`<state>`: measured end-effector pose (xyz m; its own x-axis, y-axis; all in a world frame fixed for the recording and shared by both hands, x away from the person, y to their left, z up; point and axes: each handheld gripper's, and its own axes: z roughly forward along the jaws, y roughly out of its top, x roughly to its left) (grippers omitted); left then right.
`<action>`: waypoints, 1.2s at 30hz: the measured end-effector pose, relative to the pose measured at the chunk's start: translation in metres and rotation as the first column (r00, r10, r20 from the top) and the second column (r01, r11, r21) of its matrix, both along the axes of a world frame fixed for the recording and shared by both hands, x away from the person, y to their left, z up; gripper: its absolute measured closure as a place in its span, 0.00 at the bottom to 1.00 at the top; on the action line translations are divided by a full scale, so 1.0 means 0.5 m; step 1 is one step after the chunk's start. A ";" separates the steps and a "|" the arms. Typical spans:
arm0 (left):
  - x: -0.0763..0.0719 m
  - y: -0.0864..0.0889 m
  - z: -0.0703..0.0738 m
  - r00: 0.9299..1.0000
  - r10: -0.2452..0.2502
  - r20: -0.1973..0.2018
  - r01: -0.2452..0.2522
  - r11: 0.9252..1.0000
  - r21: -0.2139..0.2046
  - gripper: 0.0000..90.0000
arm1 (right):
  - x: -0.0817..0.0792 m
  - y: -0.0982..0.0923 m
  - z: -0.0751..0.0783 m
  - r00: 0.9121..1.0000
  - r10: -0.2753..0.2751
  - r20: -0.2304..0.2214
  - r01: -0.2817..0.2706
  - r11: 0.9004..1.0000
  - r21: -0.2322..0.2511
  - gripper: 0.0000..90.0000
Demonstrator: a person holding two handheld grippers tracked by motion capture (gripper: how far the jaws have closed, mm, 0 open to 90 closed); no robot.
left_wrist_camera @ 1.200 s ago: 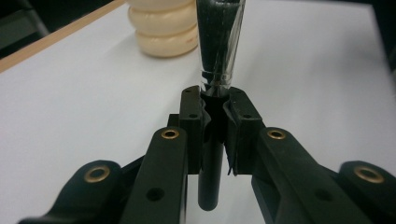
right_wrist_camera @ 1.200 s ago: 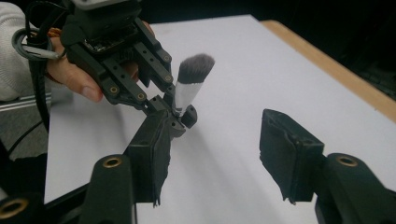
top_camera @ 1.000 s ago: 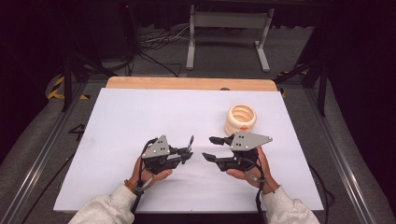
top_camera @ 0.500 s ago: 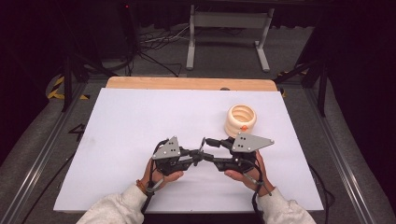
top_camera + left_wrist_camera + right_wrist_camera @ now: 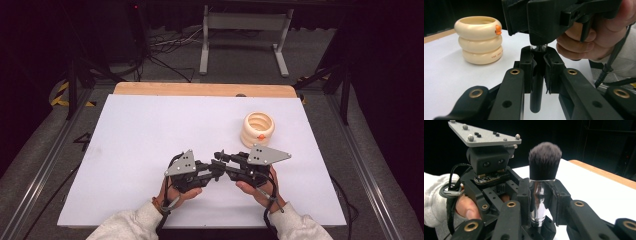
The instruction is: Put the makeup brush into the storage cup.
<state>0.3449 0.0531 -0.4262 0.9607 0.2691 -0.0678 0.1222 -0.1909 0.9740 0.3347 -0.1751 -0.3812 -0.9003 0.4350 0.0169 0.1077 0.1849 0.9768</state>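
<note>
Both grippers meet nose to nose near the table's front edge; left gripper (image 5: 212, 172) held in the left hand (image 5: 175, 192), jaws clamped on a brush handle (image 5: 536, 92); right gripper (image 5: 222, 160) in the right hand (image 5: 257, 190), jaws closed on the same brush's metal ferrule (image 5: 537, 202); pale sleeves enter from below.

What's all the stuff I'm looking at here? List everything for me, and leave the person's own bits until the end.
Table: one, white top with a wooden strip along the far edge, centre of the high view.
Ring stack: one, cream, three rings with a small orange mark, on the table's far right.
Brush: one, dark bristles, shiny silver collar, black handle, upright between both grippers.
Metal stand: one, grey, on the floor beyond the table.
Cables: several, dark, on the floor behind the table.
Left gripper: one, black, shut on the brush handle.
Right gripper: one, black, shut on the silver collar.
Hands: two, light sleeves, at the near edge.
</note>
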 end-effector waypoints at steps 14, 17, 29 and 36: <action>-0.001 0.000 -0.006 1.000 0.027 -0.006 -0.027 0.999 -0.032 0.85 | -0.002 0.000 -0.005 0.999 -0.034 -0.005 0.034 0.999 0.016 0.83; 0.002 0.004 -0.009 0.998 0.064 -0.004 -0.064 0.998 -0.010 0.76 | -0.004 -0.007 0.000 0.999 -0.044 0.005 0.044 0.999 0.022 0.83; -0.003 0.063 -0.019 0.983 0.158 0.096 -0.169 0.978 0.124 0.53 | 0.000 -0.064 0.029 0.991 -0.130 0.039 0.129 0.991 0.026 0.83; -0.008 0.148 -0.012 0.944 0.293 0.150 -0.313 0.941 0.128 0.27 | 0.004 -0.093 0.039 0.983 -0.179 0.050 0.178 0.984 0.025 0.83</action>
